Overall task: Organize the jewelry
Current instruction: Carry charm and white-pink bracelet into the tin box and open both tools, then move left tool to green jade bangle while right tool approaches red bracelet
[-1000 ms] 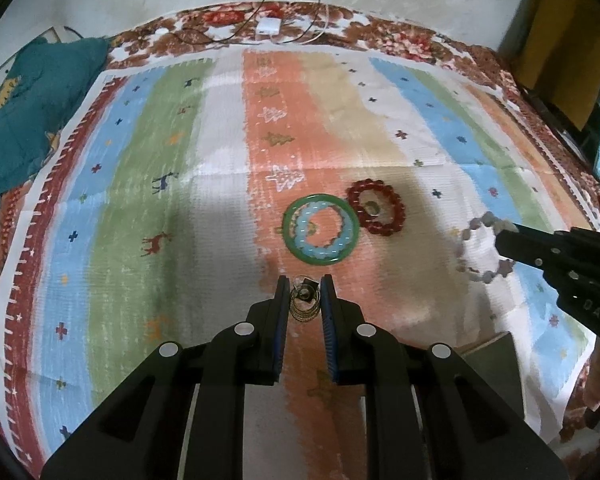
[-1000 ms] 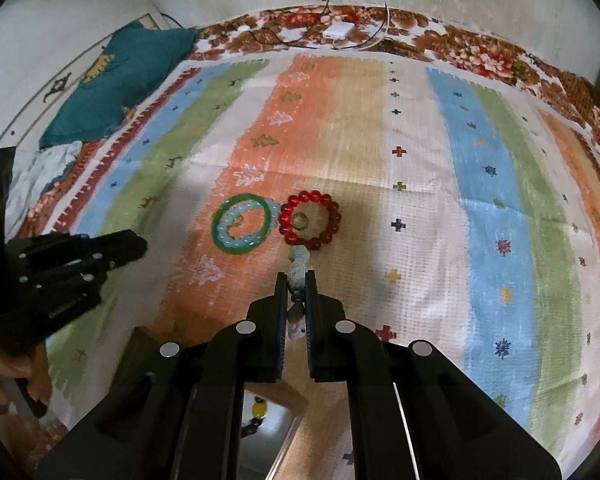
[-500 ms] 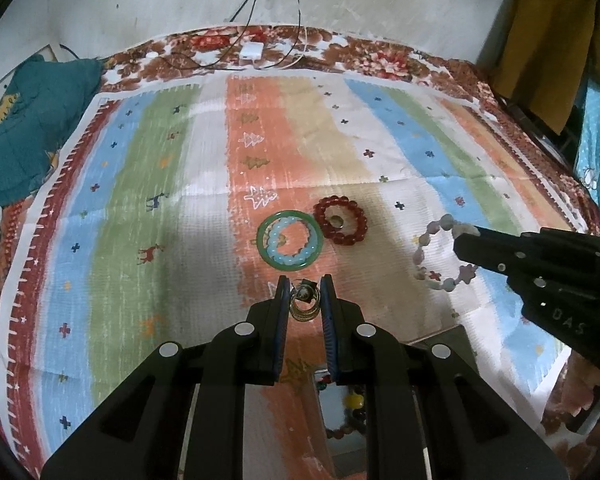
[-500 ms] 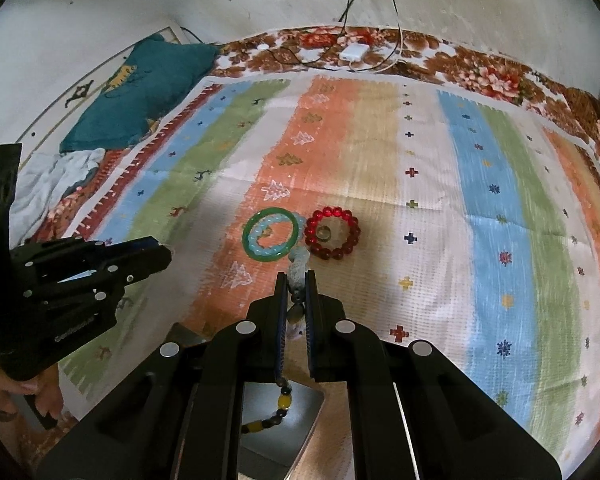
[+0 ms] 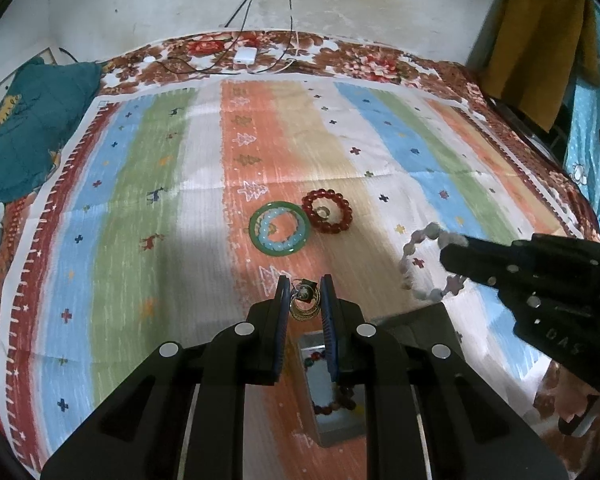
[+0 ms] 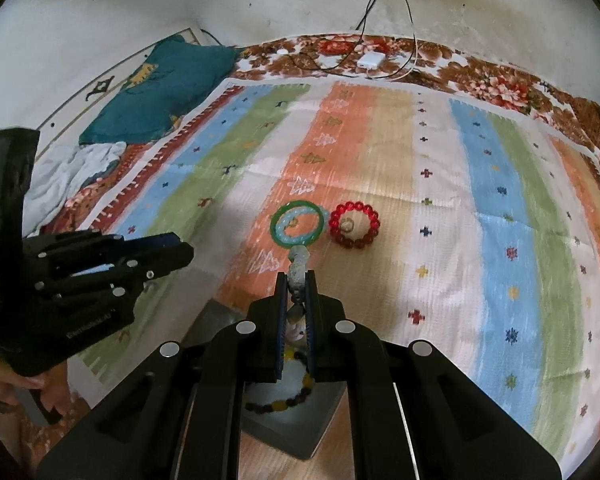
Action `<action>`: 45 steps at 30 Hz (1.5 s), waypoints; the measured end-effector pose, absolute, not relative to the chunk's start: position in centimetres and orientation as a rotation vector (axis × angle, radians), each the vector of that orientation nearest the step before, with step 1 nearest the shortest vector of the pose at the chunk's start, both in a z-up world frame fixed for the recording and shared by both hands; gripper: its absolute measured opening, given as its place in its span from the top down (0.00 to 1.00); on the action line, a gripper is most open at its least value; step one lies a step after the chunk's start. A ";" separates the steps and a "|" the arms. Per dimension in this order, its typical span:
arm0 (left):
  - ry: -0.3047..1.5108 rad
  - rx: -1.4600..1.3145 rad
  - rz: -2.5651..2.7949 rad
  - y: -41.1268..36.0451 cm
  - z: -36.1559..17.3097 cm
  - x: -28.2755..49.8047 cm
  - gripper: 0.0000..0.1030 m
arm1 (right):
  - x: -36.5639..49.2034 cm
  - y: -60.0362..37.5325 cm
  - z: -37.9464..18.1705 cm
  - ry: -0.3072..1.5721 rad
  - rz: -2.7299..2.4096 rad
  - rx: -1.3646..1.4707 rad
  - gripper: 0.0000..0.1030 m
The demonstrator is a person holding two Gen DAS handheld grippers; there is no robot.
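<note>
My left gripper [image 5: 305, 288] is shut on a gold hoop earring [image 5: 305, 305] and holds it above the striped cloth [image 5: 148, 208]. My right gripper [image 6: 297, 280] is shut on a pale stone bead bracelet [image 6: 298, 266], which also shows in the left wrist view [image 5: 414, 256]. A green bangle [image 5: 279, 229] with a light-blue bead bracelet inside and a red bead bracelet [image 5: 327, 216] lie on the cloth ahead. A grey box [image 6: 288, 428] holding a dark and yellow bead bracelet sits under both grippers; it also shows in the left wrist view [image 5: 336, 424].
A teal cushion [image 6: 164, 88] lies at the far left. A white charger with cables [image 5: 246, 55] sits at the cloth's far edge by the wall. A yellow garment [image 5: 540, 40] hangs at the right.
Both grippers have pulled back toward me and risen with their pieces still held. The grey box has come into view beneath them.
</note>
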State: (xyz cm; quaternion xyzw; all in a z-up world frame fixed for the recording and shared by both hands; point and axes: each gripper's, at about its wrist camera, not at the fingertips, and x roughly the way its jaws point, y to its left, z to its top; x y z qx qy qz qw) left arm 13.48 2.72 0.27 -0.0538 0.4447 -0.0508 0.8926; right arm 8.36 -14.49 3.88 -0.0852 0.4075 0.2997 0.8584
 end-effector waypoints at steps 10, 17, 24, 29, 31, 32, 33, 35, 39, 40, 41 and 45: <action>0.907 -0.109 -0.150 1.1 0.8 10.6 0.85 | 5.7 -15.1 3.4 0.861 0.665 -0.181 0.91; 0.908 -0.099 -0.170 0.0 0.8 9.8 0.85 | 5.2 -15.1 3.2 0.875 0.677 -0.170 0.91; 0.929 -0.100 -0.188 -0.5 0.2 10.1 0.85 | 5.1 -14.9 2.6 0.904 0.682 -0.170 0.91; 0.946 -0.114 -0.169 -0.1 -0.2 10.4 0.77 | 5.6 -15.3 2.3 0.930 0.673 -0.139 0.70; 0.947 -0.121 -0.159 0.2 -0.3 10.5 0.73 | 5.7 -15.4 2.3 0.927 0.668 -0.140 0.69; 0.948 -0.123 -0.156 0.3 -0.3 10.5 0.73 | 5.8 -15.3 2.3 0.927 0.665 -0.144 0.69; 0.950 -0.124 -0.151 0.5 -0.4 10.6 0.72 | 5.9 -15.3 2.2 0.926 0.660 -0.148 0.69; 0.953 -0.129 -0.136 1.0 -0.6 10.8 0.67 | 6.2 -15.4 2.0 0.931 0.652 -0.149 0.68; 0.951 -0.145 -0.097 2.3 -1.3 11.5 0.54 | 6.9 -15.5 1.8 0.928 0.629 -0.153 0.61; 0.953 -0.151 -0.081 2.8 -1.5 11.8 0.54 | 7.1 -15.5 1.7 0.930 0.628 -0.152 0.59; 0.957 -0.158 -0.071 3.1 -1.7 12.0 0.54 | 7.3 -15.6 1.6 0.932 0.628 -0.149 0.56; 0.974 -0.174 -0.032 4.6 -2.6 13.1 0.54 | 8.5 -15.7 1.5 0.930 0.609 -0.131 0.50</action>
